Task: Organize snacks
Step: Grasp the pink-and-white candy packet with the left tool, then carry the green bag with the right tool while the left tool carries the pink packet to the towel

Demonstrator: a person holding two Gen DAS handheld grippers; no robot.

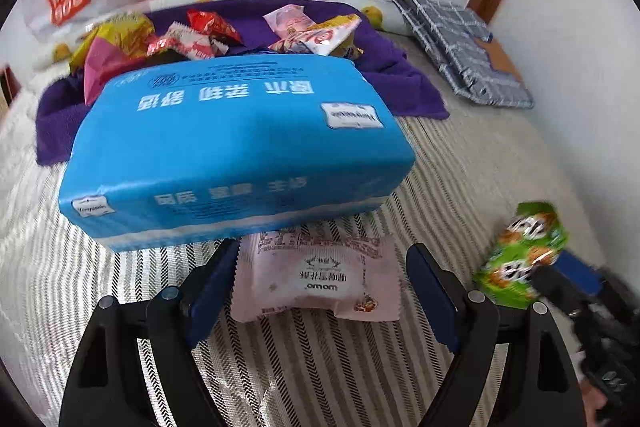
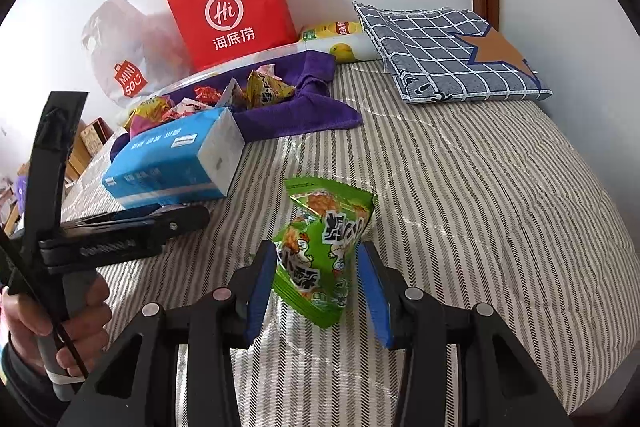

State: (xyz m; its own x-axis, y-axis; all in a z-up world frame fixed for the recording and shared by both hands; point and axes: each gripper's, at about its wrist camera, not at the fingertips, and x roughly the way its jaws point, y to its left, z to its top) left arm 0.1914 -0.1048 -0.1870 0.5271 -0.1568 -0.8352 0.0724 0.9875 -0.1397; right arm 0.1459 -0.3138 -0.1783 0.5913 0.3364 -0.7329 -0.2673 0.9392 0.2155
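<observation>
Two grippers worked over a striped bed (image 2: 460,187), and the blue tissue pack (image 1: 236,151) lying on it serves as the landmark. The left gripper (image 1: 320,287) sat just in front of the tissue pack, its jaws spread wide on either side of a pink snack packet (image 1: 316,279) that lay flat on the bed, its far edge tucked against or under the pack's near side; the blue pads did not press the packet. The right gripper (image 2: 316,287) was to the right of the tissue pack, apart from it, with a green snack bag (image 2: 324,247) standing up between its jaws. Its left pad looked to be touching the bag while the right pad stood slightly off it, so I cannot tell whether the bag was truly clamped.

Behind the tissue pack a purple towel (image 2: 304,111) was spread on the bed with a heap of small wrapped snacks (image 1: 208,35) on it. Farther behind, against the wall, stood a red paper bag (image 2: 228,15), with a white plastic bag (image 2: 120,59) to its left. Well to the right of the tissue pack, by the wall, lay a blue checked cushion (image 2: 452,55).
</observation>
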